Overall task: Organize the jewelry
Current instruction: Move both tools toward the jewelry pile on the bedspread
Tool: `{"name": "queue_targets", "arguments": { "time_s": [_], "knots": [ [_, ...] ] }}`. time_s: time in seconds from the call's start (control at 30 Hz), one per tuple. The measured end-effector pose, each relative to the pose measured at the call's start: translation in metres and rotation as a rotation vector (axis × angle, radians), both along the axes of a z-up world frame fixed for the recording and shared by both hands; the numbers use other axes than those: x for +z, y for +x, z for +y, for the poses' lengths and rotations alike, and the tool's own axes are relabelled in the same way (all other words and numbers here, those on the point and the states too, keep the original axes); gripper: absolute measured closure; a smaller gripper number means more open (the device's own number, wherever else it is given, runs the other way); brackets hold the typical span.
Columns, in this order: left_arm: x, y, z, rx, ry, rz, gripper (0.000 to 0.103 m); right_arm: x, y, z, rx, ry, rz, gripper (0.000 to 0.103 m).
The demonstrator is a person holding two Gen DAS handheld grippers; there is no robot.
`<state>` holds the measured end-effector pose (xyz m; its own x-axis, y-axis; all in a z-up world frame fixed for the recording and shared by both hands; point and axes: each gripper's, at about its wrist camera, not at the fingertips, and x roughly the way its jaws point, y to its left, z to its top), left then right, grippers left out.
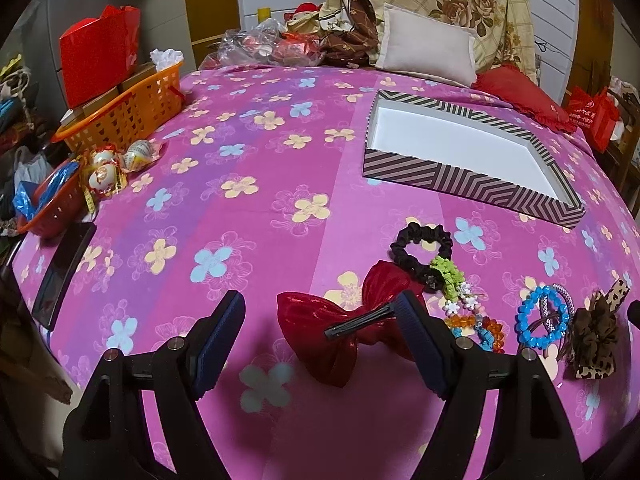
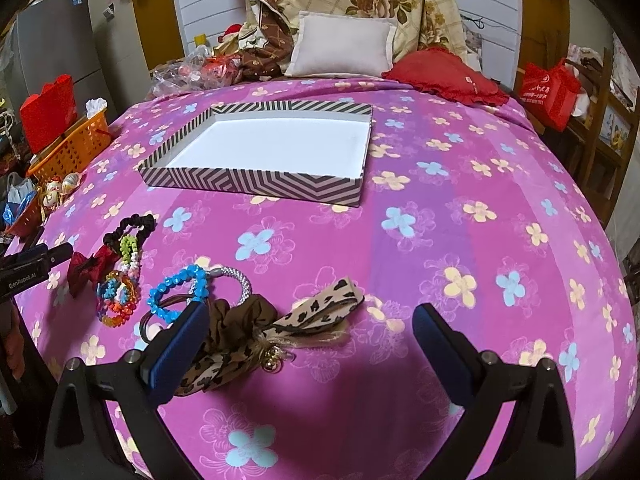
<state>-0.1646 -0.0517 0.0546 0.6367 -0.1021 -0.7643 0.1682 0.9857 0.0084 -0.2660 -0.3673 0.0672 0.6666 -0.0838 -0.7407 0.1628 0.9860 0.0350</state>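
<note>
A striped box [image 1: 460,178] [image 2: 256,184] with a white inside lies open on the pink flowered bedspread. In front of it lies a group of hair pieces: a red bow clip [image 1: 344,320] [image 2: 86,268], a black scrunchie [image 1: 420,248] [image 2: 130,226], a green and white piece [image 1: 448,276], coloured bead bracelets [image 1: 476,328] [image 2: 118,300], a blue bead bracelet [image 1: 540,318] [image 2: 176,292], a silver band [image 2: 240,284] and a leopard bow scrunchie [image 1: 592,332] [image 2: 256,332]. My left gripper [image 1: 320,320] is open, with the red bow between its fingers. My right gripper [image 2: 312,328] is open around the leopard bow.
An orange basket [image 1: 124,108] [image 2: 72,148], a red bag [image 1: 100,52], wrapped sweets [image 1: 116,164] and a dark phone [image 1: 64,268] sit at the left edge. Pillows [image 1: 428,48] [image 2: 344,44] and a red cushion [image 2: 448,76] lie at the headboard.
</note>
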Motion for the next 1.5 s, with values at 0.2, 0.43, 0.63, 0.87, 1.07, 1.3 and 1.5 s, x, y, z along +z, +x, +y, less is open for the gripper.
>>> {"name": "queue_targets", "arguments": {
  "time_s": [0.2,0.43,0.63,0.87,1.07,1.3,1.5],
  "knots": [
    [0.0,-0.001,-0.001,0.0,0.003,0.001,0.051,-0.001,0.0,0.0,0.0,0.012,-0.005,0.0],
    [0.0,-0.001,-0.002,0.001,0.002,0.004,0.051,-0.003,0.0,0.002,0.0,0.038,-0.007,0.0],
    [-0.002,-0.001,0.0,0.002,0.003,0.012,0.051,-0.004,0.0,0.002,0.0,0.027,-0.008,0.0],
    [-0.004,-0.001,-0.001,0.0,0.004,0.016,0.051,-0.007,0.001,0.003,-0.001,0.013,0.02,0.0],
    [-0.007,-0.001,-0.002,0.001,0.003,0.025,0.051,-0.009,0.001,0.002,-0.004,0.03,0.047,0.0],
    [-0.01,-0.001,-0.001,-0.005,0.001,0.032,0.051,-0.01,0.002,0.001,-0.008,0.032,0.042,0.0],
    [-0.014,0.0,0.002,-0.002,0.001,0.052,0.051,-0.012,0.002,0.001,-0.009,0.029,0.039,0.0]
  ]
}}
